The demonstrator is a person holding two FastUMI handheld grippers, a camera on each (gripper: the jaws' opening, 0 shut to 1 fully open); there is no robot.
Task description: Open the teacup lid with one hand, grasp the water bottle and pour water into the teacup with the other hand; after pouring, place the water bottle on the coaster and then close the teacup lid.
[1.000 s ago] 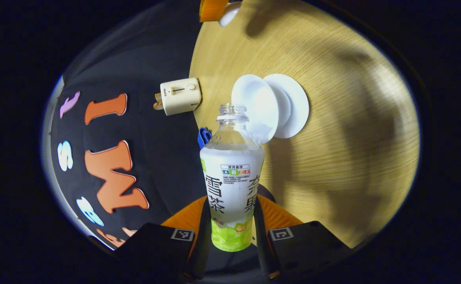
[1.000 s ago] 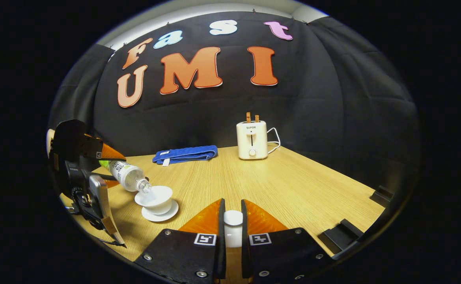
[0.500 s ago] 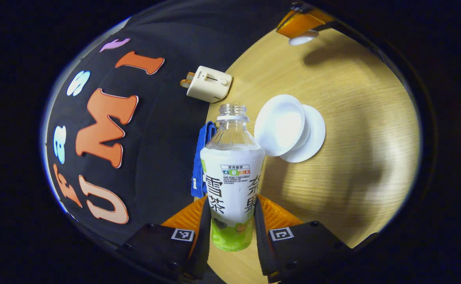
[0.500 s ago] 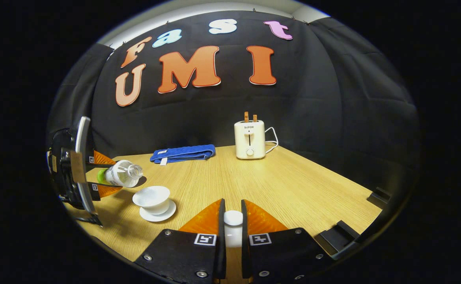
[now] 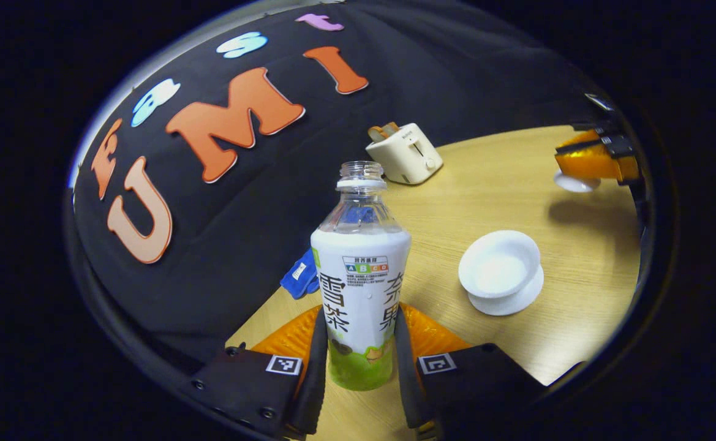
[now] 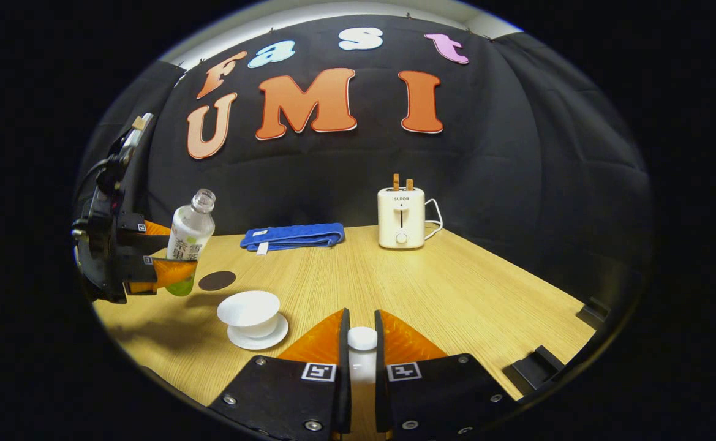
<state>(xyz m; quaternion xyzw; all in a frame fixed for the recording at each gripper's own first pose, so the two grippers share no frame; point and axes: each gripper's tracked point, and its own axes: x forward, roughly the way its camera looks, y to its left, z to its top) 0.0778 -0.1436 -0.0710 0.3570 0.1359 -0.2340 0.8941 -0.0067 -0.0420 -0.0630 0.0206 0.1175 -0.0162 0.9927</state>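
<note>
bottle: water bottle uncapped, clear neck, white/green label, near upright; centre of left gripper view, left edge of right gripper view, held above the table
left gripper: both fingers clamped on bottle's lower body
right gripper: low centre of right gripper view, fingers pinched on white teacup lid knob
teacup: white, open, on saucer, lower left
coaster: dark round disc, flat, between bottle and teacup
table: light wood grain

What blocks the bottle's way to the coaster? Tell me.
Nothing visible. The bottle, clamped in the left gripper, hangs near the bare coaster; the teacup sits nearer the camera, off that line.
</note>
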